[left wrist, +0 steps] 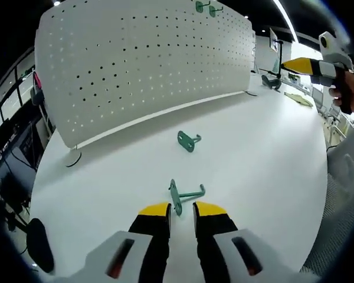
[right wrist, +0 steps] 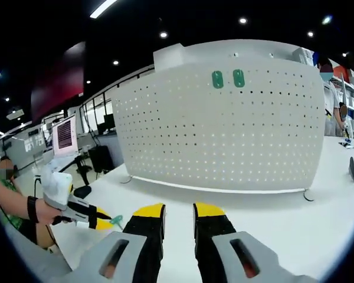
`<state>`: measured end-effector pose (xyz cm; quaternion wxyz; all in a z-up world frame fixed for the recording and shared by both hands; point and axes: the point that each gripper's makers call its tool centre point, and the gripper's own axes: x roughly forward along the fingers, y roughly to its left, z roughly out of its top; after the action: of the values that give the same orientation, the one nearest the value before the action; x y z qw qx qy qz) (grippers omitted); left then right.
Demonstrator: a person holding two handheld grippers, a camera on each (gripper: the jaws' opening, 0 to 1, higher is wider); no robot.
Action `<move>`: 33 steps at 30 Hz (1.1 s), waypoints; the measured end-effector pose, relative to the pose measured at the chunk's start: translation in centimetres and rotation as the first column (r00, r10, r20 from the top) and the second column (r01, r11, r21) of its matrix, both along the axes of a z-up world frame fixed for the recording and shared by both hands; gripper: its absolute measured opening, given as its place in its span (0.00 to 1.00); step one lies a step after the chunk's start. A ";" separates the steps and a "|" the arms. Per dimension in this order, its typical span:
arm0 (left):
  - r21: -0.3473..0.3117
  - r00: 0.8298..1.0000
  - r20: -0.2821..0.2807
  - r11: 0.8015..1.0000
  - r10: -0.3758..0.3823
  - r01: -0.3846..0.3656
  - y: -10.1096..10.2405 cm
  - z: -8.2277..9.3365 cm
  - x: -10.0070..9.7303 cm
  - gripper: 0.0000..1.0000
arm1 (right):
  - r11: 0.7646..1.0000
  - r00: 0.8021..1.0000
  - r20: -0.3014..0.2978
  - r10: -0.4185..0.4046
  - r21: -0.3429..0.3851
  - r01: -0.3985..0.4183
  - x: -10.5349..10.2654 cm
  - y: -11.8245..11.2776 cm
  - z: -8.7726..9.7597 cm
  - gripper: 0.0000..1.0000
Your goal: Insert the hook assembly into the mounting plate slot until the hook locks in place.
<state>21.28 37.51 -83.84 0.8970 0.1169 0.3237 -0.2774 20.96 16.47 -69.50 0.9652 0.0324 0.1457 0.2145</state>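
Yellow-tipped jaws of the left gripper: set a narrow gap apart, nothing between them, tips just short of the nearest green hook, not visibly touching it.

Green hook, near: lies flat on the white table, plate end toward the left jaw, arm pointing right.

Green hook, second: lies farther in on the table, between the first hook and the pegboard, well apart from the first.

White pegboard: perforated mounting panel, upright on small feet along the far side of the table. In the right gripper view the panel faces the camera.

Mounted green hooks, pair: side by side near the pegboard's top edge; in the left gripper view they sit at the upper right of the panel.

Right gripper: jaws parted narrowly, holding nothing, raised above the table in front of the pegboard. In the left gripper view it appears at the far right, held by a hand.

Left gripper, as seen from the right gripper view: low at the left table edge, a green hook at its tip.

No legible writing or labels.
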 end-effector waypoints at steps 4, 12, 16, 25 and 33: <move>-0.012 1.000 -0.017 1.000 0.016 -0.016 -0.1 -0.3 0.2 0.15 | 1.000 1.000 -0.008 -0.002 0.001 0.002 -0.3 -0.1 -0.2 0.18; 0.015 1.000 -0.015 1.000 0.028 -0.027 0.1 -0.6 0.4 0.07 | 0.999 0.999 -0.018 -0.037 0.023 0.038 -0.8 -0.8 -0.4 0.18; 0.004 1.000 -0.022 1.000 0.013 -0.013 -0.1 -0.5 0.3 0.06 | 0.998 0.998 -0.024 -0.054 0.038 0.055 -0.9 -1.0 -0.6 0.17; -0.040 0.999 -0.043 0.999 0.000 -0.002 -0.7 -0.2 -0.6 0.04 | 0.997 0.998 -0.028 -0.054 0.046 0.055 -1.4 -0.7 -0.8 0.17; -0.143 0.999 -0.046 0.990 0.014 -0.021 -1.8 1.6 -1.6 0.04 | 0.997 0.999 -0.033 -0.035 0.062 0.037 -1.3 -0.2 -0.8 0.17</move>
<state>19.71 35.69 -82.24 0.8981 0.0430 0.3238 -0.2945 19.62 16.28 -70.28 0.9650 0.0687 0.1538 0.2012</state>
